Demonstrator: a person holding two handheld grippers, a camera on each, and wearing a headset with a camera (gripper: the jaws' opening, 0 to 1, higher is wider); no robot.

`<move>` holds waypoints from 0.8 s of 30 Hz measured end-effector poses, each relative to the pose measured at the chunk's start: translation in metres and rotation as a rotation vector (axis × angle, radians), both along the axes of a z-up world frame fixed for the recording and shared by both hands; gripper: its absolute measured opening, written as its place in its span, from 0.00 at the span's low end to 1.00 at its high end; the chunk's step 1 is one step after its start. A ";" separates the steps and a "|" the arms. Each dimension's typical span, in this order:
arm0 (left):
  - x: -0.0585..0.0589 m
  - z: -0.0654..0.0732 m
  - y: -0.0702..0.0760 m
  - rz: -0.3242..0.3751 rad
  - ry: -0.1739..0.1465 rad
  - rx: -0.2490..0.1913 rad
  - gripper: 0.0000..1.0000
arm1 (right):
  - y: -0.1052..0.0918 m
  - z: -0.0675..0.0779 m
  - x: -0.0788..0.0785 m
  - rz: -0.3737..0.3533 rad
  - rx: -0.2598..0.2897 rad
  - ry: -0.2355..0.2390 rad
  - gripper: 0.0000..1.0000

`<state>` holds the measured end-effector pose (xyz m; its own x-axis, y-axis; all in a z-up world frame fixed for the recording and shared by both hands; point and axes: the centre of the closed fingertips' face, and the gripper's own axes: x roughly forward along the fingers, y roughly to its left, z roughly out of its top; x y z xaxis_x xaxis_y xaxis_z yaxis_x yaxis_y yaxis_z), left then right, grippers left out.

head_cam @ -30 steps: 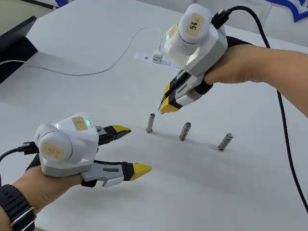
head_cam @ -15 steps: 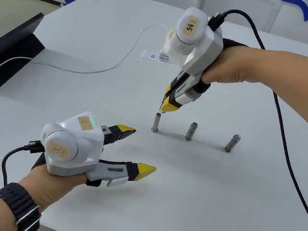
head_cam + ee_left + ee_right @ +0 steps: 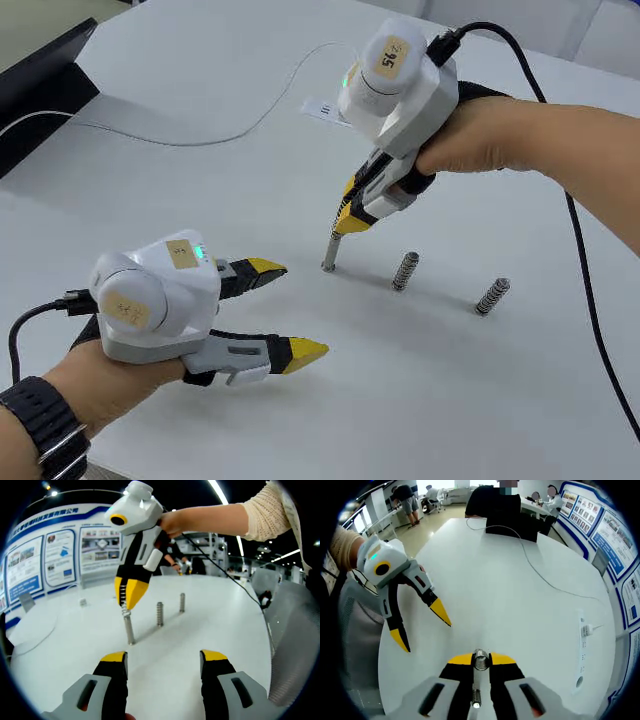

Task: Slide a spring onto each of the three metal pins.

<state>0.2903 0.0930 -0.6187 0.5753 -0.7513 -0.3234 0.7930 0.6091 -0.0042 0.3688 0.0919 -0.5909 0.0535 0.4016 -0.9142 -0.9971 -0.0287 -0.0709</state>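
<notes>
Right gripper (image 3: pixel 349 222), clamped on the last spring (image 3: pixel 480 659), has come down onto the bare left pin (image 3: pixel 330 253); two pins (image 3: pixel 405 271) rightward already carry springs (image 3: pixel 492 295). Left gripper (image 3: pixel 296 308) waits agape, empty.

Bright, even light from overhead falls on the white table (image 3: pixel 470 400), so shadows are soft and pale: a faint grey streak runs from the foot of the bare pin (image 3: pixel 329 252) toward the two sprung pins (image 3: pixel 405 271) to its right, and a wider smudge lies under the left gripper (image 3: pixel 297 308), below-left of that pin. The head view is sharp, without glare. In the left gripper view, long ceiling lamps (image 3: pixel 218 491) burn white high above the pin, and posters (image 3: pixel 60 550) left of it bow with the fisheye. In the right gripper view the spring (image 3: pixel 480 660), close to the lens, looks soft
</notes>
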 end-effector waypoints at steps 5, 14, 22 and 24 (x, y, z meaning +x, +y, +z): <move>0.000 -0.001 0.000 0.002 0.003 -0.002 0.59 | 0.000 -0.004 0.001 0.002 -0.007 0.004 0.13; 0.003 -0.005 0.003 0.005 0.008 -0.006 0.59 | 0.002 -0.013 0.002 -0.004 -0.015 0.020 0.13; 0.004 -0.008 0.005 0.007 0.014 -0.005 0.59 | 0.003 -0.024 0.001 -0.011 -0.035 0.021 0.13; 0.004 -0.009 0.005 0.008 0.015 -0.005 0.59 | 0.003 -0.027 0.001 -0.013 -0.043 0.022 0.13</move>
